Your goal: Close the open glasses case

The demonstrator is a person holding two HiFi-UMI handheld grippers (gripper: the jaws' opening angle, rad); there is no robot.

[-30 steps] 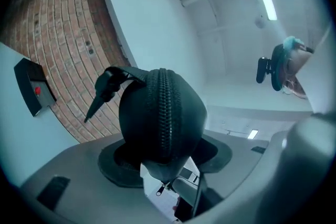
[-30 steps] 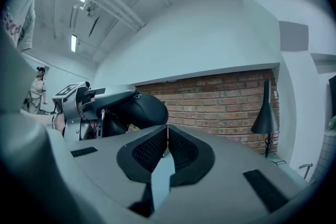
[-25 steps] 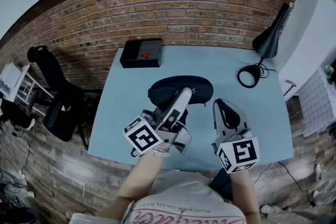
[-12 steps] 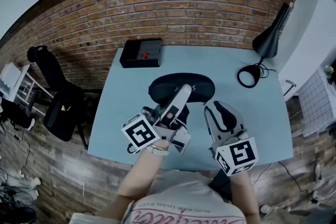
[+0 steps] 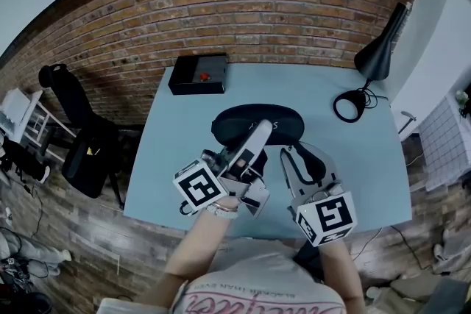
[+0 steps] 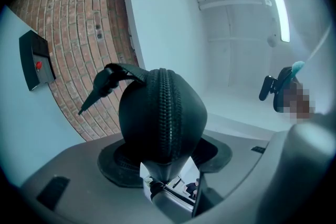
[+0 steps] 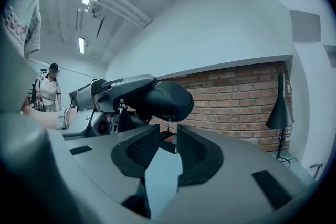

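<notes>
Head view: your left gripper [image 5: 254, 136] reaches up and to the right over the pale blue bench [image 5: 176, 158] and is clenched on the black glasses case [image 5: 278, 121], which lies crosswise at the middle of the bench, its long axis running left to right. Left gripper view: the near end of the case fills the gap between the two pads, both pads press on it, and the zipper track runs straight down its rounded face toward the camera; a black strap juts from its upper left. Whether the zipper is drawn shut along its whole length cannot be told. Right gripper view: the case is held clear of the bench surface, just above and beyond the tips of your right gripper [image 5: 298, 154]. That gripper is released, its ribbed pads standing apart with nothing between them, and in the head view it sits just to the right of the left gripper, near the case but not touching it. A black box with a red button [image 5: 199, 75] rests at the far left edge of the bench, well apart from the case. A black desk lamp [image 5: 377, 55] stands at the far right corner, before the brick wall [image 5: 257, 4].
</notes>
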